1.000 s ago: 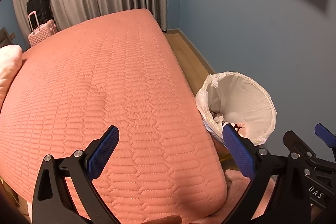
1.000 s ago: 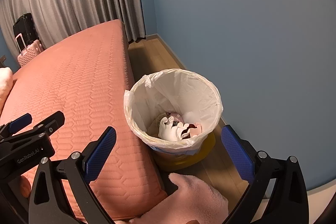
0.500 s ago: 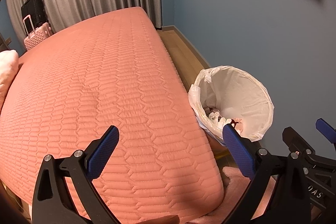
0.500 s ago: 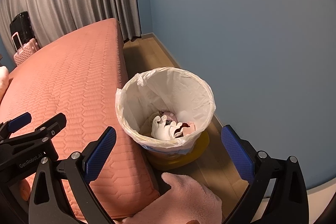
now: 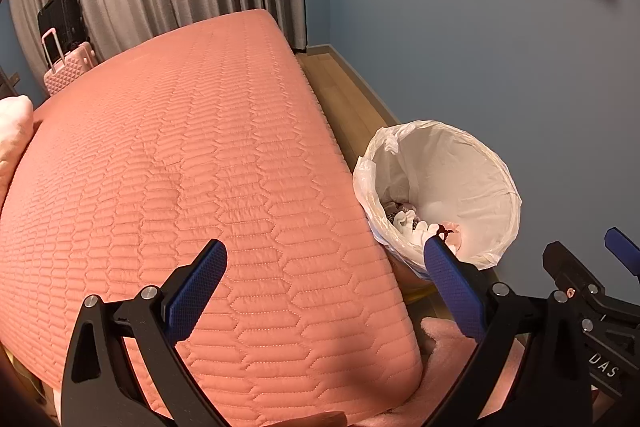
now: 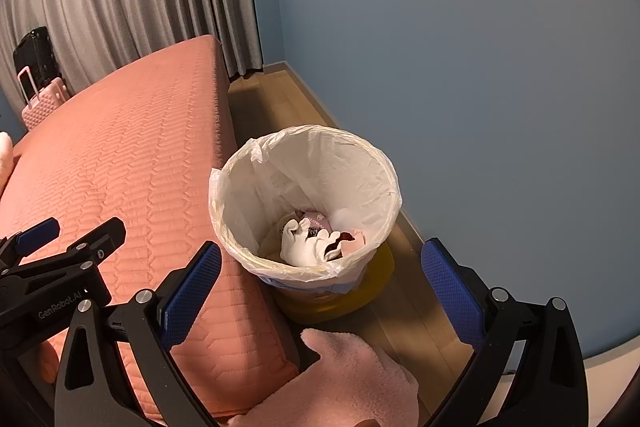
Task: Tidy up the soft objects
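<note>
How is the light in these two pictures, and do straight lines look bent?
Left wrist view: warm, dim light; the bed bulges like a dome from fisheye distortion, and the corners are black. Right wrist view: a soft shadow arc crosses the blue wall, the bin is sharp, and the curtain curves.

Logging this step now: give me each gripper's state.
Left gripper: open, fingers apart, holding nothing.
Right gripper: open, fingers apart, holding nothing.

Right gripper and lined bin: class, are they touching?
Apart. The right wrist view shows the right gripper, jaws open and empty, short of the lined bin, with floor between.
</note>
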The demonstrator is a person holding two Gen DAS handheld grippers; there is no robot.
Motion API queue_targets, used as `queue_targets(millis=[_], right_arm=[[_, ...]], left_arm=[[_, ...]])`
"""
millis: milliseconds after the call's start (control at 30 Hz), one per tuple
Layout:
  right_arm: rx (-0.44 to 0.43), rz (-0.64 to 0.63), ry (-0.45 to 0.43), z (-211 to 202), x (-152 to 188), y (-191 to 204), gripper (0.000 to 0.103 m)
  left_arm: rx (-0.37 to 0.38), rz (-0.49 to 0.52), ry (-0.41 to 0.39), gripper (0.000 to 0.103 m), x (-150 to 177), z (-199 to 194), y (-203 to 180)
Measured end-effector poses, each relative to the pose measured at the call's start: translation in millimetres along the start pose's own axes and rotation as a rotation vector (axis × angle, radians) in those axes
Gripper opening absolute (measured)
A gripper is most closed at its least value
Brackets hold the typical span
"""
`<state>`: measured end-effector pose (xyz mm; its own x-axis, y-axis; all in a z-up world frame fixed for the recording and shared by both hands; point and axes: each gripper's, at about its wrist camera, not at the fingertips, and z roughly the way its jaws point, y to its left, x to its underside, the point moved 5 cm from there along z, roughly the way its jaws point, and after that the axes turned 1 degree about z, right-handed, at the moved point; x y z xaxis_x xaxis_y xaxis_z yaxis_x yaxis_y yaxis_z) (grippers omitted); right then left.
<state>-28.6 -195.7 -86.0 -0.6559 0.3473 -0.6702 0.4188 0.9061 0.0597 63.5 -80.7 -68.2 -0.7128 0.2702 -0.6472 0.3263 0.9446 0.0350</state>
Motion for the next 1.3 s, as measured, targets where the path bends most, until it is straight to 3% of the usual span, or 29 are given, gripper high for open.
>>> queue_targets(millis=[1300], right_arm=[[0.002, 0.009, 0.003, 2.5, 0.5, -7.8, 0.098]], left_arm=[[-0.010, 0.010, -0.005, 0.094, -1.7, 0.3, -9.8]])
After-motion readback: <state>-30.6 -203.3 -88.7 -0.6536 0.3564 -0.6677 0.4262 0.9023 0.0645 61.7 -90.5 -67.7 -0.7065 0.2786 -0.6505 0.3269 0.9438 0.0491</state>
